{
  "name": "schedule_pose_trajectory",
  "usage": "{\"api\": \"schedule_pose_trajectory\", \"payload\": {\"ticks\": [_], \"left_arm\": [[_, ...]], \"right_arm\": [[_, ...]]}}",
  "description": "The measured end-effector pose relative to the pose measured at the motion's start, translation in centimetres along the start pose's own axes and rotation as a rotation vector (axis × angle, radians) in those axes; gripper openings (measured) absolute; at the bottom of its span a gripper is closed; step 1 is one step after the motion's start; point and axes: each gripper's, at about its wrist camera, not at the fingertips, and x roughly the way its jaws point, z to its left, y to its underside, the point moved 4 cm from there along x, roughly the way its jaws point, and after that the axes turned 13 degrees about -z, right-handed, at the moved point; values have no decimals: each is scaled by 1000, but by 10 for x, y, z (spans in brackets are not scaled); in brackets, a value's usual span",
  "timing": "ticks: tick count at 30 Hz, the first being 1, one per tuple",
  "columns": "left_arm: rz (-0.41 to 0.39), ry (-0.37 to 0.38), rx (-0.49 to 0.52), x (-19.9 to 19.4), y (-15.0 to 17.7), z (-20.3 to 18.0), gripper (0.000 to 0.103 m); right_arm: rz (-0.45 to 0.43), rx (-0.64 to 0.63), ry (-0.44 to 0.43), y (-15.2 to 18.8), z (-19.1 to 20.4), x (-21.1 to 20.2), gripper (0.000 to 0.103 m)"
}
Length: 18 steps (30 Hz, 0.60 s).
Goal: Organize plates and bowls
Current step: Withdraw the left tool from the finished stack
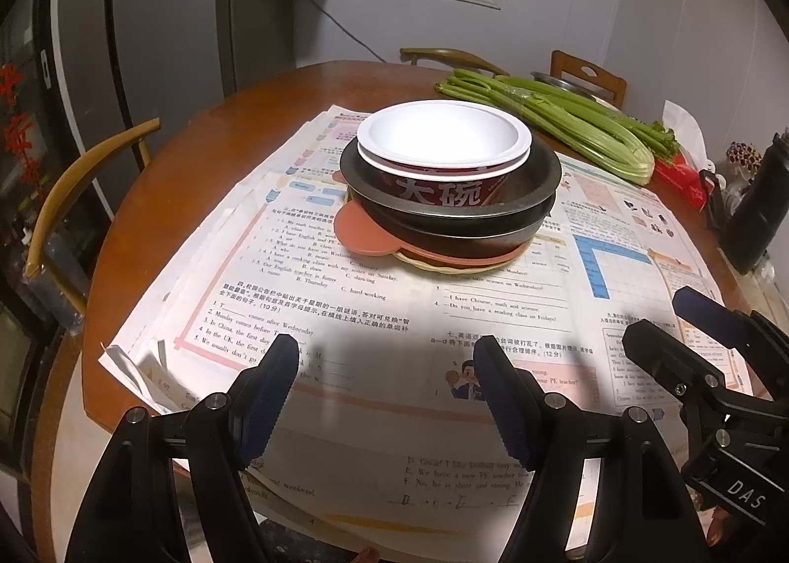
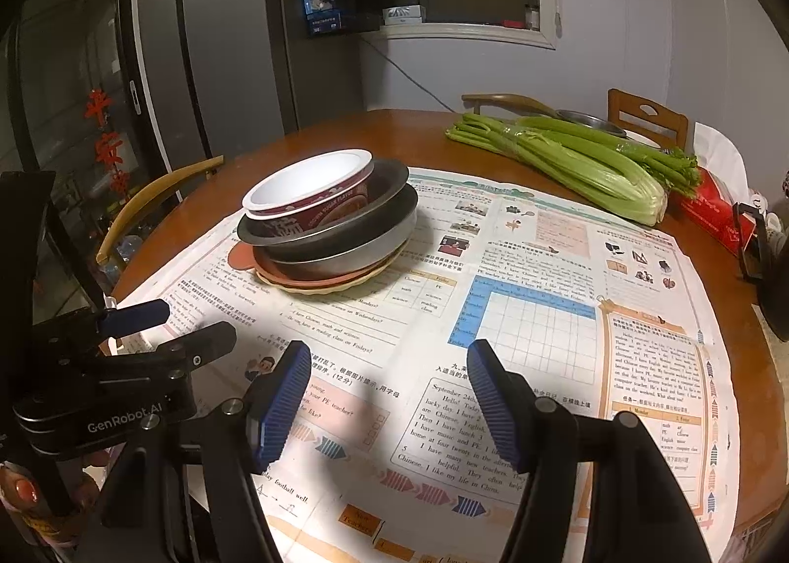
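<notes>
Both grippers, left (image 1: 384, 395) and right (image 2: 384, 402), hang open and empty over the table's (image 1: 207, 138) near edge; stacked bowls (image 1: 444, 143) sit mid-table

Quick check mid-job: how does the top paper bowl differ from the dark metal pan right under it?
The paper bowl is white inside with a red printed wall; the metal pan is plain dark grey. The bowl is narrower and sits inside the wider pan. In the right wrist view the bowl tilts, while the pan lies closer to level. Both are round, empty and upright.
</notes>
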Motion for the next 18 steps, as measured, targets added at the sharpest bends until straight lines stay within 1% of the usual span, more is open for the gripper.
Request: {"api": "schedule_pose_trajectory", "payload": {"ticks": [13,16,18], "left_arm": [[1,-1,2,1,-1,1,75],[-14,25,-32,5,-10,3,75],[-33,16,-50,6,-22,10,75]], "right_arm": [[2,1,-1,1,1,0,65],[-3,12,-3,0,0,0,65],[-6,16,5,-2,-4,-1,66]]}}
